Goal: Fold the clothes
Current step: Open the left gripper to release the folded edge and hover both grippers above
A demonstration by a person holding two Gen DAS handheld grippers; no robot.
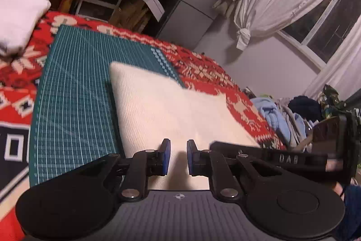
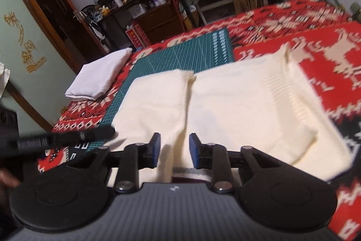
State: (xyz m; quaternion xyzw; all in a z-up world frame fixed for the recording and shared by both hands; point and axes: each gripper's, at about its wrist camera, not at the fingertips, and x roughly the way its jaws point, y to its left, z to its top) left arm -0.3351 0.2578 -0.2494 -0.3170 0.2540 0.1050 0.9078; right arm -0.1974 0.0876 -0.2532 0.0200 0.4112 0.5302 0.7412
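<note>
Both claws parted above sweater [image 2: 225, 105]

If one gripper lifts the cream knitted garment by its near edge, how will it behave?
The cream knitted garment will probably droop and unfold, since it lies soft and creased. It looks thick and ribbed, so likely heavier than the folded white cloth. Its knit should grip, not slip.

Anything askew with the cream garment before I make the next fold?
Yes: the cream knit sweater sits off-centre, only partly on the green gridded cutting mat, its ribbed edge spilling onto the red patterned blanket. The folded white cloth looks tidy.
</note>
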